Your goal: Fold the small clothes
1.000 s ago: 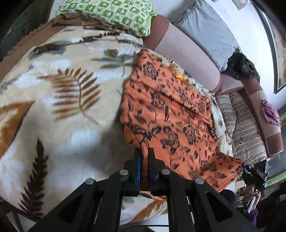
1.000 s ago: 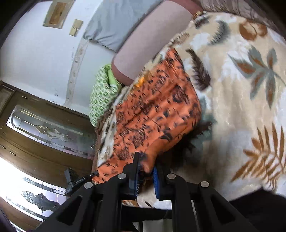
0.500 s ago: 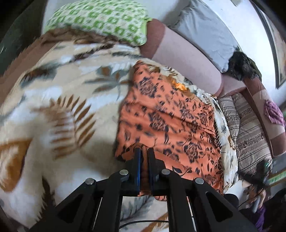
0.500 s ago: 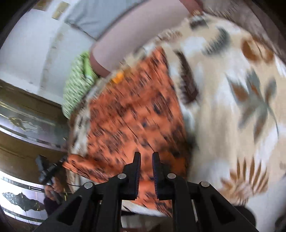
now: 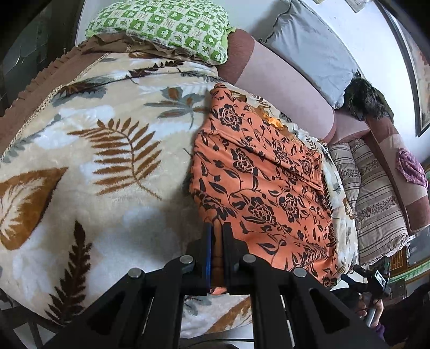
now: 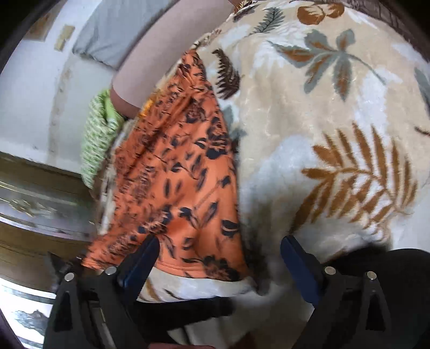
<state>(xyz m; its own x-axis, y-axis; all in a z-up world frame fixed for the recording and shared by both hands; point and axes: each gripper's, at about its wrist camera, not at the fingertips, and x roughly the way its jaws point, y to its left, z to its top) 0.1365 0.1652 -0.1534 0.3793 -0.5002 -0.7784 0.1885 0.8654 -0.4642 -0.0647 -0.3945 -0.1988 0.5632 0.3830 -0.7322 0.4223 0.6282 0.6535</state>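
Note:
An orange garment with a black flower print (image 5: 258, 174) lies spread on a cream leaf-patterned blanket (image 5: 94, 161). In the left wrist view my left gripper (image 5: 217, 228) is shut on the garment's near left corner, orange cloth pinched between its blue pads. In the right wrist view the same orange garment (image 6: 182, 171) lies flat, its near hem just ahead of my right gripper (image 6: 219, 247). That gripper's jaws are opening and stand wide apart; the cloth lies under the gap and the fingers (image 6: 142, 255) do not press on it.
A green checked pillow (image 5: 164, 24) and a grey cushion (image 5: 311, 45) sit at the back against a pink sofa back (image 5: 285, 83). Striped cushions (image 5: 373, 198) lie to the right. The blanket (image 6: 336, 120) spreads wide on the right.
My right gripper has let go of the garment's corner and opened wide, dropping lower toward the bed. The garment now lies flatter. My left gripper keeps its pinch on the cloth.

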